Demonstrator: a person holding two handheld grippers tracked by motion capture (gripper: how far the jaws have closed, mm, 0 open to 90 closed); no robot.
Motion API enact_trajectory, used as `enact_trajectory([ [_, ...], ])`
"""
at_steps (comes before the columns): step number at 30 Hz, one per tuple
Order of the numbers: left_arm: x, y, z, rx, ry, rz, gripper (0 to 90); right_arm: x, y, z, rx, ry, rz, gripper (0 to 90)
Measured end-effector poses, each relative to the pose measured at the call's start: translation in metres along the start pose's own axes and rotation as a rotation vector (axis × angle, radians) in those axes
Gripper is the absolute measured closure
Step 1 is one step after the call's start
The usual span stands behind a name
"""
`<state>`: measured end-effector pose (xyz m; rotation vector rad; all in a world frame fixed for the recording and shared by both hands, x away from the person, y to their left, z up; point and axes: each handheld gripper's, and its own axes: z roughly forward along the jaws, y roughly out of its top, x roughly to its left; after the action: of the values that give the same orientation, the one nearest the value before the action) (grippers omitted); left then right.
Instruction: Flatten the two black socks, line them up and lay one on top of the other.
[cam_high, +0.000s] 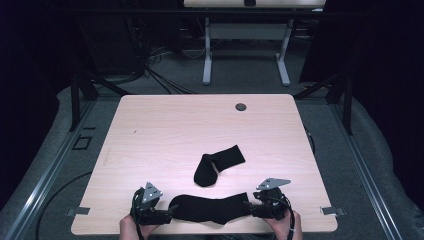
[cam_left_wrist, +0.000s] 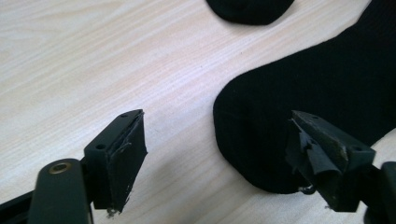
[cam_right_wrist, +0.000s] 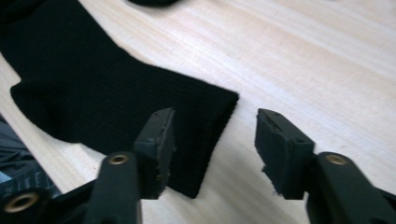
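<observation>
A black sock (cam_high: 210, 207) lies flat and stretched out along the table's front edge. My left gripper (cam_high: 169, 214) is at its rounded toe end and my right gripper (cam_high: 250, 208) at its cuff. In the left gripper view the left gripper (cam_left_wrist: 215, 122) stands open, with the toe (cam_left_wrist: 280, 102) flat on the wood between and under the jaws, not pinched. In the right gripper view the right gripper (cam_right_wrist: 215, 119) is open over the cuff (cam_right_wrist: 116, 93), whose edge lies loose between the jaws. A second black sock (cam_high: 217, 164), bent at the heel, rests mid-table.
The light wooden table (cam_high: 175, 125) has a small round cable hole (cam_high: 241, 106) near its far edge. Its front edge runs just below both hands. Beyond the table stand a white desk frame (cam_high: 245, 55) and floor cables (cam_high: 160, 75).
</observation>
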<state>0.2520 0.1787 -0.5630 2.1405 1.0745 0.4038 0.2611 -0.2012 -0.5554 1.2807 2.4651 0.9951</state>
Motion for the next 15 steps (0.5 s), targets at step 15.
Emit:
enact_trajectory([
  [15,0.012,0.023,-0.001,-0.012,0.003,0.017,15.5,-0.017,0.030,0.000,-0.017,-0.022,-0.018,25.4],
])
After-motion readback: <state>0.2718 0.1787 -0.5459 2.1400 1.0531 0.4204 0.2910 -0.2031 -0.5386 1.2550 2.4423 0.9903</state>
